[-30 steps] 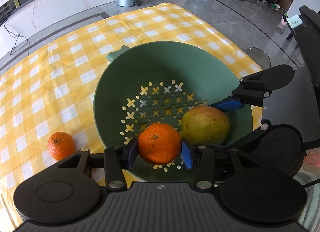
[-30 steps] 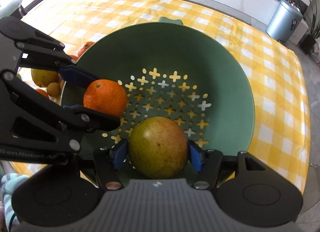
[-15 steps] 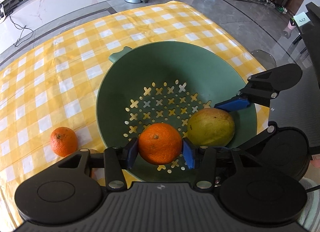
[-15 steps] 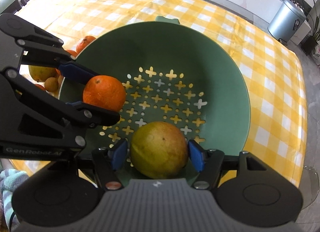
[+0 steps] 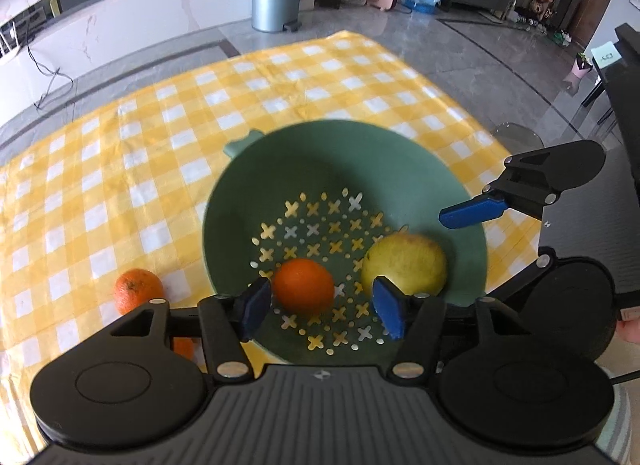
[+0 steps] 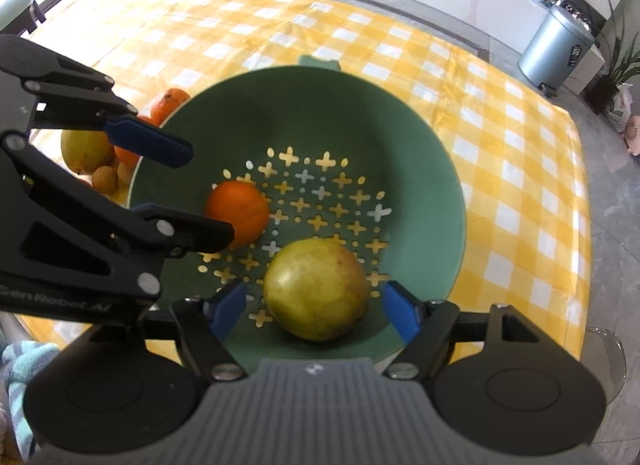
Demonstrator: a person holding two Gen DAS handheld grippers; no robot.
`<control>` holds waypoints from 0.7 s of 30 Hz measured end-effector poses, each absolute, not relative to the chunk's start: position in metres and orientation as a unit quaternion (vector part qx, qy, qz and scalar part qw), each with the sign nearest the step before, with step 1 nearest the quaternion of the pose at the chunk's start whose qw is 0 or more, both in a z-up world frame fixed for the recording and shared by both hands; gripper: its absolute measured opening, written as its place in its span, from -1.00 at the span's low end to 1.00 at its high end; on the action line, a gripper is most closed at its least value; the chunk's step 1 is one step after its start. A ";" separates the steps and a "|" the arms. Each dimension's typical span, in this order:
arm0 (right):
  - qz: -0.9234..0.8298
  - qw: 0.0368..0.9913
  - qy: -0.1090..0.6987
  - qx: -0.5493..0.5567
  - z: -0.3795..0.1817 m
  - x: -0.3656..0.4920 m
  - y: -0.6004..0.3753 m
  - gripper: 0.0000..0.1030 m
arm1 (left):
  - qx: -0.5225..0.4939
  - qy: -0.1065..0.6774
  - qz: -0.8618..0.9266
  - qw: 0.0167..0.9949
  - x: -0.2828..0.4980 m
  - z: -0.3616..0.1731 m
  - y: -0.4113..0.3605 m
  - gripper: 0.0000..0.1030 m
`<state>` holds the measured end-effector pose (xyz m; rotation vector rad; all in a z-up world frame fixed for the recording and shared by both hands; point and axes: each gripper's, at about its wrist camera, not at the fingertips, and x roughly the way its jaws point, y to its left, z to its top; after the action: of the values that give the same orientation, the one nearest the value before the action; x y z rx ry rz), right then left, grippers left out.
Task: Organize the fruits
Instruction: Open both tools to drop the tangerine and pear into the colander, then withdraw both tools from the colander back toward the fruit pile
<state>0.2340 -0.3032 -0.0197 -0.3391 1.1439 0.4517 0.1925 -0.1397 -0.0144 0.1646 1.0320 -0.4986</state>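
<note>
A green colander bowl sits on the yellow checked cloth. An orange and a yellow-green mango lie in its bottom. My left gripper is open above the orange, pads clear of it. My right gripper is open around the mango without touching it. The right gripper's fingers show in the left wrist view, and the left gripper's fingers in the right wrist view.
A loose orange lies on the cloth left of the bowl. More fruit, a mango, oranges and small brown fruits, lies beside the bowl. The table edge is at the right.
Both grippers have opened and let go: the orange and the mango now rest in the bowl. Both grippers have lifted and pulled back a little.
</note>
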 end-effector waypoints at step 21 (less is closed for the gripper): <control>0.143 0.898 0.413 0.054 0.015 0.145 -0.279 0.50 | 0.051 0.411 -0.141 0.899 0.119 0.035 -0.065 0.34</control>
<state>0.1449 -0.2792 0.0151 0.1125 0.8543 0.2959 0.1195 -0.0653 0.0352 0.1053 0.8517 -0.2915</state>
